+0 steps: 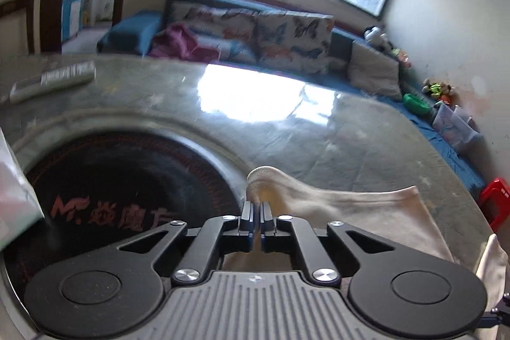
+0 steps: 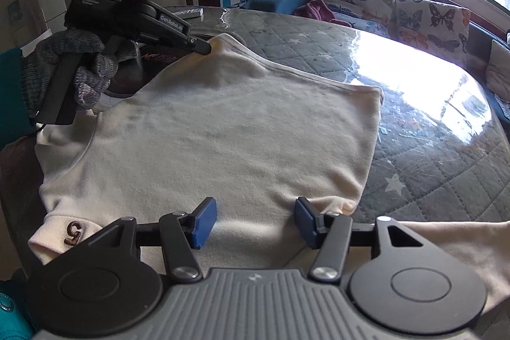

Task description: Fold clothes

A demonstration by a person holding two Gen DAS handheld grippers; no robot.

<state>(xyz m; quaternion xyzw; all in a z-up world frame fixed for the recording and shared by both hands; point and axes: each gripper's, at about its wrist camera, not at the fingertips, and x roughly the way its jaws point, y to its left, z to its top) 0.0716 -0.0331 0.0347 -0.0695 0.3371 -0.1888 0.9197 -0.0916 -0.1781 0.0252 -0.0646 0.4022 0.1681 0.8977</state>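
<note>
cream sweater [image 2: 223,123] flat on quilted table cover [image 2: 430,148]. left gripper [image 1: 256,212] clamped on its far corner. right gripper [image 2: 255,222] jaws apart over near hem.

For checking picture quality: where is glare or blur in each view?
Left wrist view: window glare whitens the glossy grey quilted table cover; the white remote control is blurred. Right wrist view: glare at the table's right; the cream fleece garment stays sharp.
</note>
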